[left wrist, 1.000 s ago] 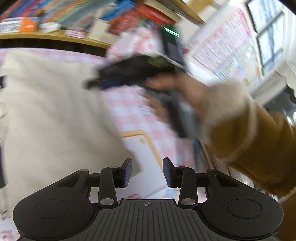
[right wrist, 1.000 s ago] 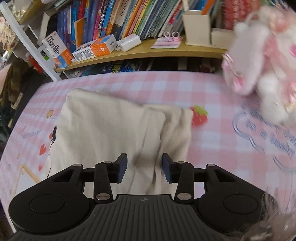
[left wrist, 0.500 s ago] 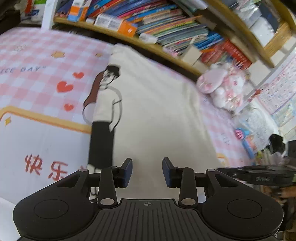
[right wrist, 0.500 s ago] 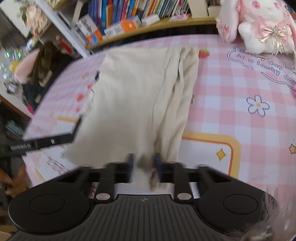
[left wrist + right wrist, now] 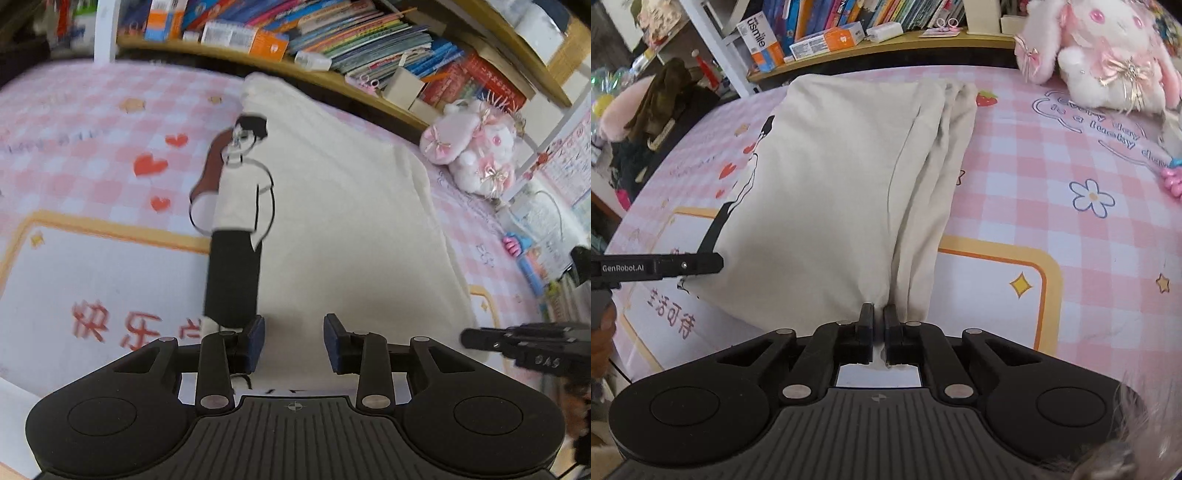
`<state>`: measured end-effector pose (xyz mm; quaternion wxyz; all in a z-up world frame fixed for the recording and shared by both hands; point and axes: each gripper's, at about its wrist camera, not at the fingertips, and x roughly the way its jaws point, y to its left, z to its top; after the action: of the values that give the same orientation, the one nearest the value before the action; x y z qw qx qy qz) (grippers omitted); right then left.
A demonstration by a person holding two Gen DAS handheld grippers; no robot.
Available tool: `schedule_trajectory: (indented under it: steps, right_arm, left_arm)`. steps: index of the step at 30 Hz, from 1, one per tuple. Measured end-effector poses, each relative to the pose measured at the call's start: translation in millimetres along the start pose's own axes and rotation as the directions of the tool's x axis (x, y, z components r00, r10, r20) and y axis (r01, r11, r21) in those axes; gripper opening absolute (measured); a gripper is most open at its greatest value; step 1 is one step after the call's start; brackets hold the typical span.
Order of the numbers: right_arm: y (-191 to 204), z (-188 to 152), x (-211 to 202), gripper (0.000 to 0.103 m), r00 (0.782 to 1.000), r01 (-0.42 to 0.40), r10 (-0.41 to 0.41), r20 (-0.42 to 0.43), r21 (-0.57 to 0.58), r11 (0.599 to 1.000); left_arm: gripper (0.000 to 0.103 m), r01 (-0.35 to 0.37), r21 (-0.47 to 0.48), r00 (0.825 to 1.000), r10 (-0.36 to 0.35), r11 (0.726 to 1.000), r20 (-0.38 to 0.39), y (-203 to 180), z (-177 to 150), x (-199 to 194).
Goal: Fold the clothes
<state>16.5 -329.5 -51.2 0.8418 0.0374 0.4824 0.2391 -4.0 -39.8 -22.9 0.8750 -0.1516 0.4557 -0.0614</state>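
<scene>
A cream shirt (image 5: 351, 221) with a printed cartoon figure (image 5: 240, 206) lies flat on the pink checked table cover (image 5: 1034, 184), its right side folded in as long pleats (image 5: 938, 177). My left gripper (image 5: 294, 339) is open over the shirt's near left hem, and cloth shows between its blue pads without being pressed. My right gripper (image 5: 879, 321) is shut on the near hem of the cream shirt (image 5: 827, 184), where the fabric bunches into the jaws. The left gripper's finger (image 5: 701, 264) shows at the shirt's left edge in the right wrist view. The right gripper (image 5: 480, 339) shows at the right in the left wrist view.
A pink and white plush rabbit (image 5: 1108, 55) sits at the far right of the table. A wooden shelf (image 5: 886, 40) with books and boxes runs along the back. Clutter and a white post (image 5: 713, 48) stand at the far left. Small pink items (image 5: 1174, 181) lie at the right edge.
My right gripper has moved back to the shirt's near hem and shut on it. My left gripper has swung from facing the other hand to hover over the near left hem.
</scene>
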Motion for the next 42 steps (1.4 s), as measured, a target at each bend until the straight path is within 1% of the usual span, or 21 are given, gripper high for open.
schedule_trajectory:
  steps: [1, 3, 4, 5, 8, 11, 17, 22, 26, 29, 32, 34, 38, 40, 42]
  right_arm:
    - [0, 1, 0, 0.006, 1.0, 0.005, -0.005, 0.0, 0.0, 1.0]
    - [-1, 1, 0, 0.016, 1.0, 0.017, -0.017, 0.003, 0.012, 1.0]
    - [-1, 1, 0, 0.029, 1.0, 0.023, -0.023, 0.005, 0.017, 1.0]
    - [-1, 1, 0, 0.034, 1.0, 0.029, -0.029, 0.007, 0.023, 0.999]
    - [-3, 1, 1, 0.034, 0.999, 0.047, -0.047, 0.012, 0.04, 0.998]
    - [-4, 1, 1, 0.031, 0.998, 0.064, -0.065, 0.017, 0.057, 0.996]
    - [-4, -2, 6, 0.031, 0.996, 0.088, -0.09, 0.007, 0.111, 0.99]
    - [1, -4, 5, 0.031, 0.992, 0.117, -0.121, 0.022, 0.143, 0.983]
    - [9, -7, 6, 0.031, 0.986, 0.158, -0.164, 0.038, 0.135, 0.978]
    - [16, -9, 7, 0.031, 0.977, 0.2, -0.207, 0.046, 0.13, 0.971]
    - [18, -11, 8, 0.031, 0.972, 0.221, -0.231, 0.054, 0.147, 0.964]
    - [19, -11, 8, 0.031, 0.969, 0.23, -0.241, 0.055, 0.161, 0.96]
    - [22, -8, 9, 0.031, 0.963, 0.255, -0.266, 0.042, 0.177, 0.951]
    - [24, -7, 10, 0.031, 0.96, 0.266, -0.276, 0.033, 0.18, 0.947]
    - [25, -6, 11, 0.031, 0.959, 0.275, -0.284, 0.025, 0.184, 0.944]
  left_arm:
    - [0.035, -0.006, 0.009, 1.0, 0.006, 1.0, 0.014, 0, 1, -6]
    - [0.035, -0.029, 0.009, 0.999, 0.029, 1.0, 0.034, 3, 3, -16]
    - [0.036, -0.037, -0.002, 0.998, 0.037, 0.999, 0.044, 6, 5, -20]
    - [0.039, -0.041, -0.019, 0.998, 0.042, 0.999, 0.056, 9, 8, -24]
    - [0.045, -0.038, -0.053, 0.996, 0.042, 0.998, 0.079, 18, 14, -30]
    - [0.045, -0.032, -0.059, 0.996, 0.036, 0.998, 0.083, 24, 20, -30]
    - [0.046, -0.002, -0.035, 0.998, 0.005, 0.999, 0.06, 33, 41, -11]
    - [0.047, 0.019, -0.029, 0.999, -0.018, 0.999, 0.045, 47, 70, 11]
    - [0.047, 0.073, -0.049, 0.997, -0.073, 0.996, 0.02, 64, 100, 33]
    - [0.047, 0.107, -0.056, 0.994, -0.106, 0.993, 0.023, 74, 124, 48]
    - [0.046, 0.127, -0.077, 0.992, -0.125, 0.989, 0.024, 86, 147, 73]
    - [0.046, 0.157, -0.107, 0.988, -0.155, 0.982, 0.022, 94, 158, 88]
    - [0.046, 0.229, -0.168, 0.973, -0.23, 0.959, 0.011, 107, 175, 121]
    - [0.046, 0.266, -0.212, 0.963, -0.267, 0.94, 0.024, 113, 182, 135]
    - [0.045, 0.305, -0.259, 0.952, -0.305, 0.916, 0.043, 120, 189, 149]
